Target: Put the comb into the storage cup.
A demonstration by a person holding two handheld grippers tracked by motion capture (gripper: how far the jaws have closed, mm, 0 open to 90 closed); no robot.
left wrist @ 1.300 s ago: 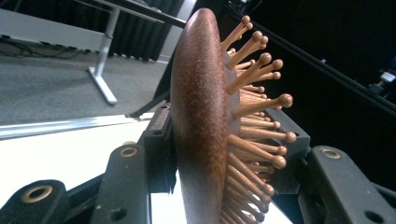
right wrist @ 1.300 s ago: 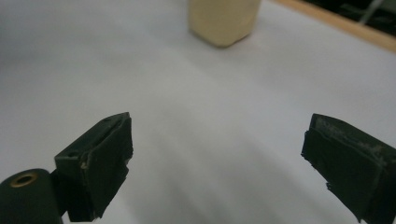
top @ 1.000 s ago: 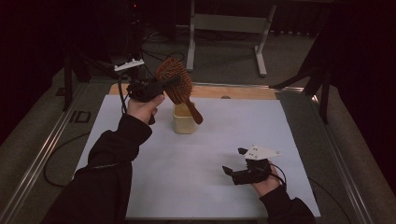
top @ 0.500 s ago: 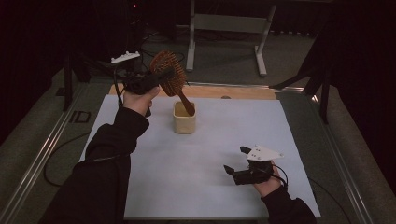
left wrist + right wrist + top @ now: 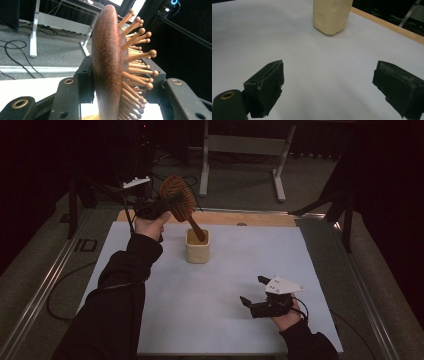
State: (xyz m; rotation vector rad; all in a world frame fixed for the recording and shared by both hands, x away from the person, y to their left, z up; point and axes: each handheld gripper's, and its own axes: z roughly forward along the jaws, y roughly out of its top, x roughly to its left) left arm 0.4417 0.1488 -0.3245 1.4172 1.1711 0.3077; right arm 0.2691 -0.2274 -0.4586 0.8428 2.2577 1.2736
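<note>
High view: a person sits at a bench (image 5: 150, 320) covered with a white sheet, a two-jaw gripper in each hand. The left gripper (image 5: 159, 208), raised near the far left corner, has its jaws clamped on the head of a wooden hairbrush (image 5: 178, 204). The brush slants down to the right, and its handle tip sits inside a small cream-coloured cup (image 5: 197, 247) that stands upright toward the far edge, a little left of centre.

Left gripper view: the brush head (image 5: 107, 62) fills the space between the jaws, its smooth brown back against one jaw and its ball-tipped wooden pins pressed toward the other.

Right gripper view: the right gripper (image 5: 329, 87) has its jaws wide apart and holds nothing, with bare white sheet between them. The cup (image 5: 332, 15) stands well beyond them. In the high view this gripper (image 5: 262, 298) rests low near the near right corner of the bench.

The likely step is standing the brush in the cup, and nothing steadies the cup. The main risk is tipping: the cup looks light and narrow, the brush is top-heavy, and the handle enters at a slant, so a sideways push against the rim or a release at this angle could topple both. The grip is also uneven, since one jaw bears on springy pins, so the head could twist or slip. Whether the handle already touches the cup's bottom cannot be told.
</note>
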